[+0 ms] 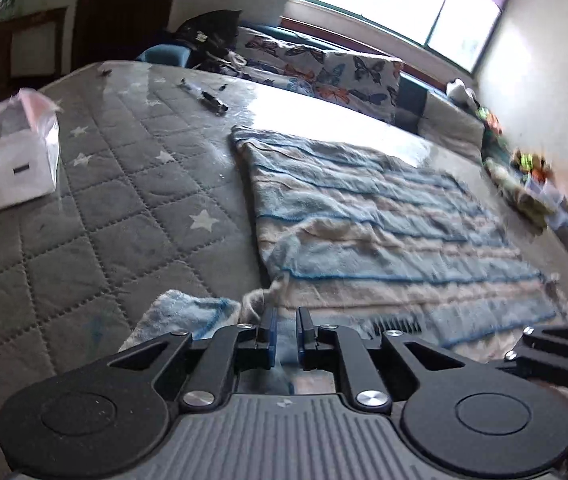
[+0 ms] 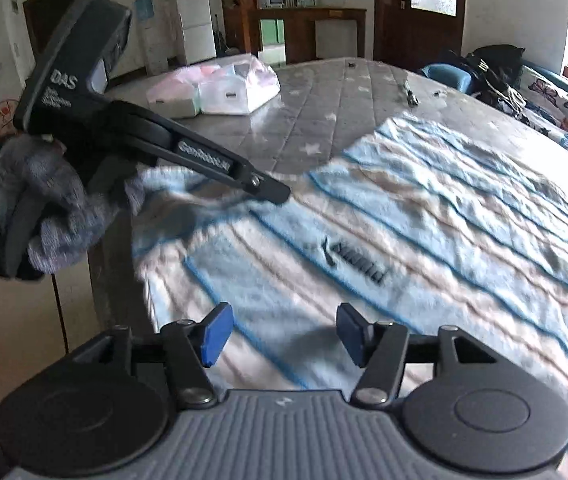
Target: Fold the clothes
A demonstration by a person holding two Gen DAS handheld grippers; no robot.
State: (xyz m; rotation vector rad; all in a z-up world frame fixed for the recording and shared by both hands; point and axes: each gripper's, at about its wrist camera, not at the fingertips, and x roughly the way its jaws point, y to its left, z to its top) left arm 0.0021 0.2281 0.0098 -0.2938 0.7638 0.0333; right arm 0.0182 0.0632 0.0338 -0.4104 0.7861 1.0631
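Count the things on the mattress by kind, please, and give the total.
Striped garment: 1
White plastic bag with boxes: 1
Dark pen-like tools: 1 clear; smaller bits nearby too blurred to count
Grippers over the mattress: 2, left gripper and right gripper
Total: 5

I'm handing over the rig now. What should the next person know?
Left gripper: jaws nearly closed on a fold of the garment at its near edge.
Right gripper: open, above the garment's near part, holding nothing.
Garment: blue and beige striped, spread mostly flat on the mattress, one corner bunched by the left gripper.
Bags sit at the mattress's far corner, away from the garment.
Done: garment laid out. Left: all the folds, as far as I can see.
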